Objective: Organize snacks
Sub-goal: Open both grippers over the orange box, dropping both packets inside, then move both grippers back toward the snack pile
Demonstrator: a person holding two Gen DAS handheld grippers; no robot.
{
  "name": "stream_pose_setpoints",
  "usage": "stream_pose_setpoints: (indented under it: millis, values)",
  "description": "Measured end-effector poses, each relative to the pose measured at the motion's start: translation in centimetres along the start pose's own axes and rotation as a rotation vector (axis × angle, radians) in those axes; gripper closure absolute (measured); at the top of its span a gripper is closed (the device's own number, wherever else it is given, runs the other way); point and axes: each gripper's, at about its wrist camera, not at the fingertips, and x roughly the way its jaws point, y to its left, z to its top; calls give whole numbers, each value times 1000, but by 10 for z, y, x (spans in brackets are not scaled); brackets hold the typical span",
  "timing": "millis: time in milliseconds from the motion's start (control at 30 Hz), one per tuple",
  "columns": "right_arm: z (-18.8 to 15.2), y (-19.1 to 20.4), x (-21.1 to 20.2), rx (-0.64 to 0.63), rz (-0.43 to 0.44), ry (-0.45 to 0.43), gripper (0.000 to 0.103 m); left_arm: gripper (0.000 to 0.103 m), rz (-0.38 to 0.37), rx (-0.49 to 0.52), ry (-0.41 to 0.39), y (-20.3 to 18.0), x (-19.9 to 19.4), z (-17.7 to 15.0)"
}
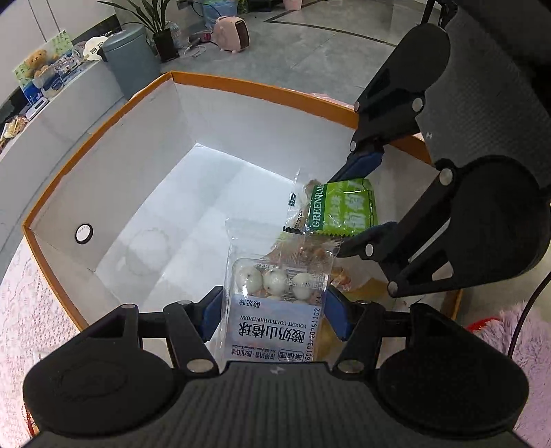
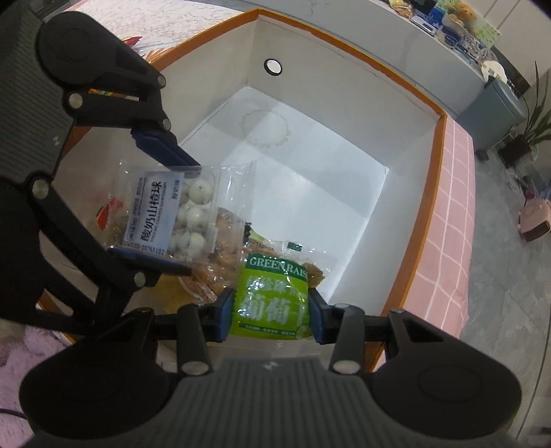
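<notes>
A: What's each hand got?
B: The left gripper (image 1: 273, 310) is clamped on the yogurt hawthorn ball pack (image 1: 275, 303), the right gripper (image 2: 272, 312) on the green raisin packet (image 2: 272, 299), both over the orange-rimmed white box (image 2: 344, 179), above other snack bags (image 2: 210, 279).
A: And around?
B: A pink checked cloth (image 2: 447, 241) lies beside the box; on the grey tile floor (image 1: 327, 44) are a pink heater (image 1: 232, 32), a grey bin (image 1: 129, 57) and a potted plant (image 1: 160, 27).

The pack of hawthorn balls (image 1: 275, 303) sits between the left gripper's (image 1: 272, 310) jaws, the raisin bag (image 2: 272, 303) sits between the right gripper's (image 2: 272, 313) jaws, and both hang over other snack packs (image 2: 213, 275) lying inside the box (image 2: 344, 86) ahead of the jaws.
</notes>
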Motion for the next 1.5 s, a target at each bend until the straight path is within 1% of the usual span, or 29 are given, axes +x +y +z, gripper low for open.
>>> stream_pose_setpoints:
  millis: [167, 467, 533, 633, 767, 900, 967, 1067, 1133, 1267, 1433, 1500]
  values:
    - [-3, 0, -2, -13, 6, -11, 60, 27, 10, 20, -9, -3, 0, -2]
    - [-3, 8, -9, -67, 13, -19, 61, 27, 32, 74, -45, -8, -15, -10]
    - [-2, 9, -7, -68, 17, -15, 61, 25, 27, 73, -57, -6, -21, -12]
    - [-1, 8, -4, -67, 15, -9, 61, 25, 19, 55, -70, -3, -28, -17]
    - [0, 6, -3, -49, -8, 4, 62, 25, 30, 41, -81, -4, -37, -22]
    - [3, 5, -13, -14, -26, -16, 59, 25, 40, 25, -87, -5, -45, -25]
    - [3, 7, -21, -11, -37, -27, 53, 25, 47, 17, -91, -5, -49, -27]
    - [2, 14, -33, -16, -55, -37, 53, 25, 57, 7, -104, -6, -58, -32]
    - [2, 18, -40, -11, -65, -43, 50, 25, 68, -1, -116, -7, -67, -36]
    - [-1, 25, -58, 43, -67, -86, 50, 25, 87, -42, -163, -8, -88, -53]
    - [-6, 38, -84, 195, -11, -185, 48, 25, 113, -138, -218, -5, -116, -83]
    - [-6, 50, -89, 229, 1, -219, 48, 25, 132, -181, -238, -3, -126, -97]
